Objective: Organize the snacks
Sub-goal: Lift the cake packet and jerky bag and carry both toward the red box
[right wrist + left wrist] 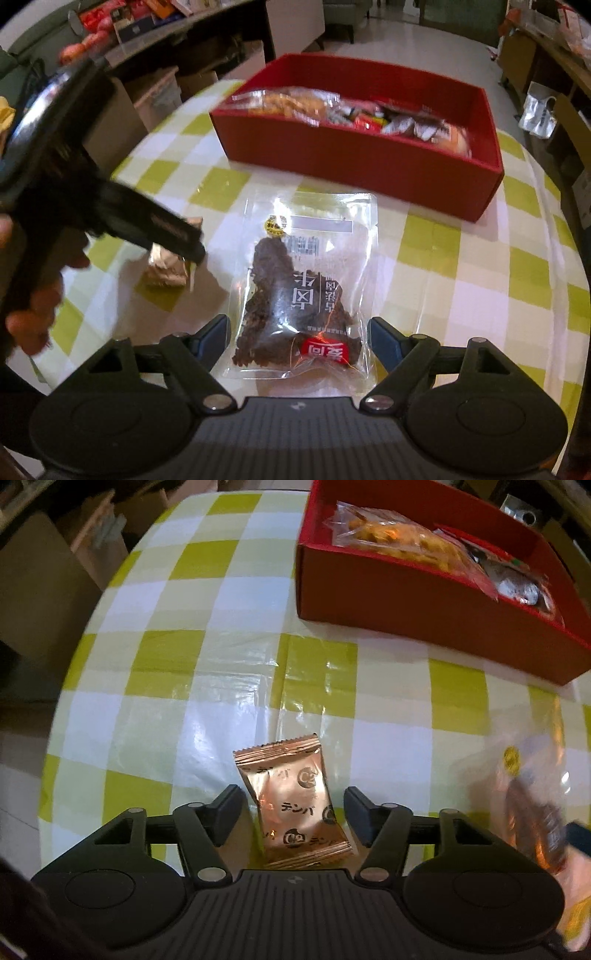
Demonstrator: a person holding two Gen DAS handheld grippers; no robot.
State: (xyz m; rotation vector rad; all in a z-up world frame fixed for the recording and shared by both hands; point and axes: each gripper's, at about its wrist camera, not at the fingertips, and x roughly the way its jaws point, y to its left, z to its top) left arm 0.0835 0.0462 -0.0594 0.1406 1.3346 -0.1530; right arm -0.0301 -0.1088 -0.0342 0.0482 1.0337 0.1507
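Left gripper (293, 805): jaws wide, straddling copper packet (295, 801) lying on checked tablecloth (166, 701), not gripping it. Right gripper (299, 339): jaws wide, either side of clear jerky pouch (303, 291) flat on cloth. Red box (369, 155) beyond, part-filled with snack bags (295, 103).

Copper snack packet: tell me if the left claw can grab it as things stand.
Probably yes. The copper packet lies on the tablecloth between the open left claw fingers, with nothing blocking it.
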